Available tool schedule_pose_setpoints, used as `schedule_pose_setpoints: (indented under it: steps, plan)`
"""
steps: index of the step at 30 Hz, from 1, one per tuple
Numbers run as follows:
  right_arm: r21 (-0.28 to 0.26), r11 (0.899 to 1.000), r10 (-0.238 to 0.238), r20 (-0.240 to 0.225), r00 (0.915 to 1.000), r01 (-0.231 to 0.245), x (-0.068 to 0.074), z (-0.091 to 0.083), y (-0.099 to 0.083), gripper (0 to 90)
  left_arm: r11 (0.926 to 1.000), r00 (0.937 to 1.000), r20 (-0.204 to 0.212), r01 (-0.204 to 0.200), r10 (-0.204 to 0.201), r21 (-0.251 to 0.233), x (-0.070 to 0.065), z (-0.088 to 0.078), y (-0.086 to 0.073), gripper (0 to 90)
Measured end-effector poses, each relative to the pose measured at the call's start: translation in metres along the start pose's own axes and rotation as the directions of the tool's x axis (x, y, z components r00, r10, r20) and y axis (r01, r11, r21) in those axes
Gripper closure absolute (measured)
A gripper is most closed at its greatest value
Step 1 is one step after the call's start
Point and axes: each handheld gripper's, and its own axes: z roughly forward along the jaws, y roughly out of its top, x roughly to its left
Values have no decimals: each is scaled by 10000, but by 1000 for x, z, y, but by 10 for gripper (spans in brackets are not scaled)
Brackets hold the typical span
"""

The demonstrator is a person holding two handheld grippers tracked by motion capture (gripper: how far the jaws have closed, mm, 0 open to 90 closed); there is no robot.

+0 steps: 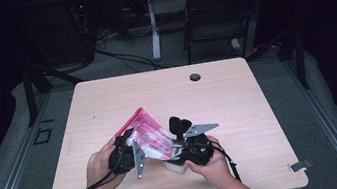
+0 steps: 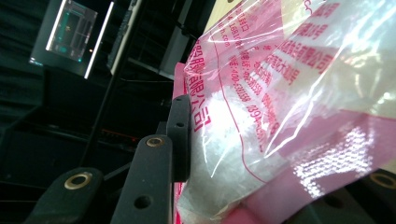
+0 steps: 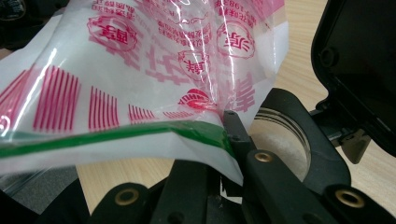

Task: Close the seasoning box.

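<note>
While unseen from high view: both grippers' fingers clamped on pink-printed bag (image 1: 148,134), green zip strip (image 3: 116,136) w/ right.

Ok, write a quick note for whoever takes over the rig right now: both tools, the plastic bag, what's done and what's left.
Left tool: jaws around the pink-printed plastic bag, one pad against it.
Right tool: shut on the bag's green-striped edge.
Bag: held up between both tools over the table; a round black ring lies by the right tool.
Done: bag picked up.
Left: probably opening the bag; keep both grips steady.
</note>
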Motion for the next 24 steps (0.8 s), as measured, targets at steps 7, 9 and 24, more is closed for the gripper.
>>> schedule_pose_setpoints:
  steps: [7,9,24]
  plan:
    - [21,10000,-26,2,10000,26,0,-1,1,889,9992,9988,278,394,-393,-20,1,3,-5,711]
    - [21,10000,-25,9,10000,25,0,-1,1,889,9988,9981,363,496,-496,3,1,4,-6,712]
    - [-71,10000,20,-51,10000,-20,0,-2,3,889,9884,9826,1073,1519,-1517,59,0,10,-15,715]
